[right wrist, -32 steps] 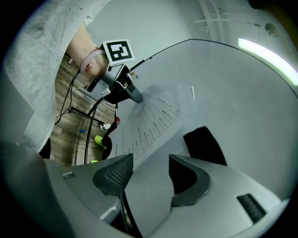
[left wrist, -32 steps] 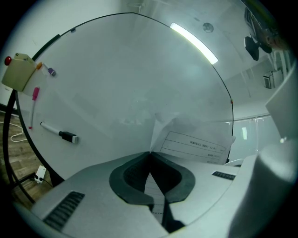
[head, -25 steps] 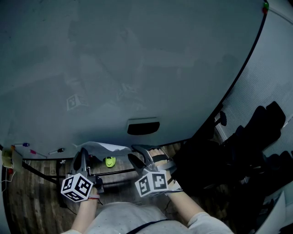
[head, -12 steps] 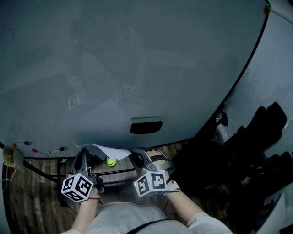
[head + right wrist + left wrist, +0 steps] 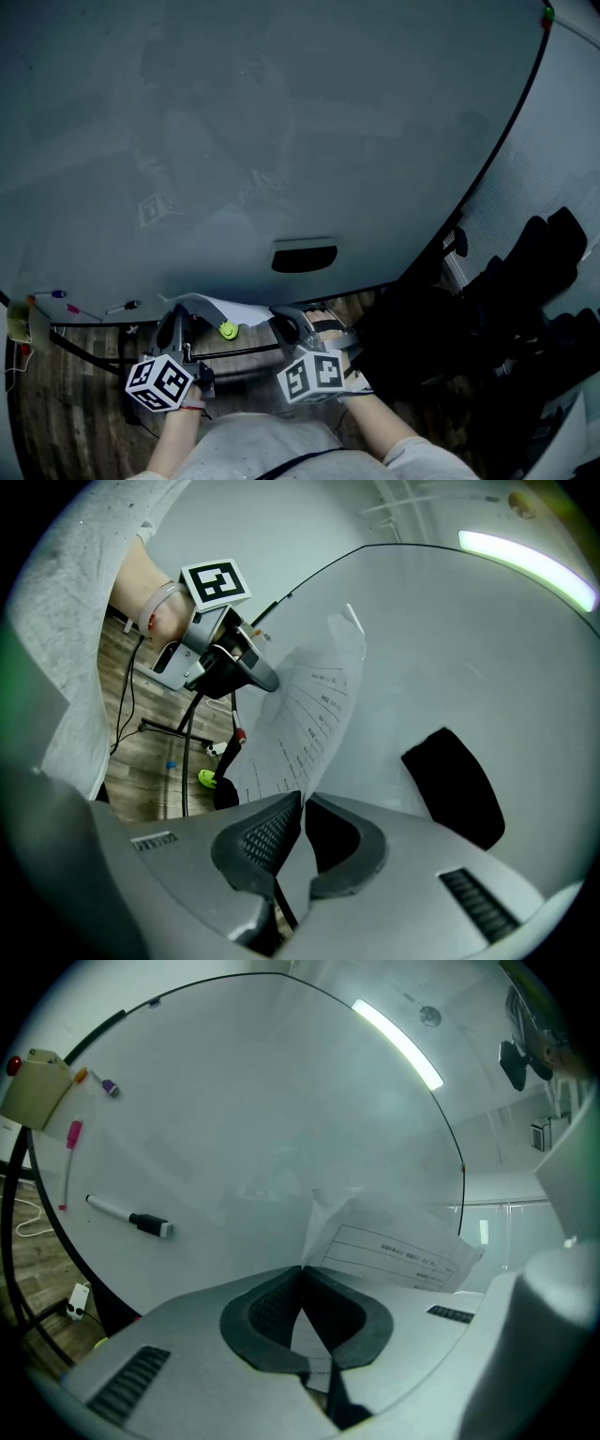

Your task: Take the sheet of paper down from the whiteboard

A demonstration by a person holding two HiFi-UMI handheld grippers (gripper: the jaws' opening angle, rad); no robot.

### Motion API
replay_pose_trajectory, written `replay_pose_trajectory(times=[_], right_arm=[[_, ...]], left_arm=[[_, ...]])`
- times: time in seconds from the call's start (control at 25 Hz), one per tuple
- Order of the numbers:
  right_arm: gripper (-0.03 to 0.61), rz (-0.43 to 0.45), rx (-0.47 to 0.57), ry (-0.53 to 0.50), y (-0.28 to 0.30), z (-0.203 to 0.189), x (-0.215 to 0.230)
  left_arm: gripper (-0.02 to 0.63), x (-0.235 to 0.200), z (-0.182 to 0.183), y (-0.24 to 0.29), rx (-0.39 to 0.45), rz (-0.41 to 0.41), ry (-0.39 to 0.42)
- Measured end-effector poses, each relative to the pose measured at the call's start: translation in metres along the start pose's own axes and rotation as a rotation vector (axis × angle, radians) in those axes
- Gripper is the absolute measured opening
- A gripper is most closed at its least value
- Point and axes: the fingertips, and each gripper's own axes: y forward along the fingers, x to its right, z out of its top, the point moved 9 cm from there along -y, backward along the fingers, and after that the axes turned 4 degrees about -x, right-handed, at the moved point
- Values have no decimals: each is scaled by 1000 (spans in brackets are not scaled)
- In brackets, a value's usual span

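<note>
Low against the whiteboard (image 5: 281,141), near its bottom edge, the sheet of paper (image 5: 217,307) hangs between two hand-held tools. The left claw (image 5: 302,1274) is clamped on one edge, and the right claw (image 5: 302,801), whose jaws have just been closing, pinches the opposite edge. The head view shows the sheet only as a pale, bowed strip above the wooden floor (image 5: 84,412). A black eraser (image 5: 304,258) sits on the board higher up and a yellow-green object (image 5: 228,329) lies just below. Only the left gripper view shows the ruled form lines and small print rising from the shut jaws, along with a black-capped marker (image 5: 127,1218) on the board and a pink marker (image 5: 71,1138) near its rim. Only the right gripper view shows the sheet curling away from the board and reaching back to the left claw, whose marker cube (image 5: 216,581) faces the camera.
</note>
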Motion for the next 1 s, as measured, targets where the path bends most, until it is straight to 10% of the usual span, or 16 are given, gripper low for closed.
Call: replay_pose_trajectory(times=[1.0], right_arm=[[23, -28, -20, 109, -23, -10, -14]], left_arm=[[15, 11, -15, -8, -131, -116, 81]])
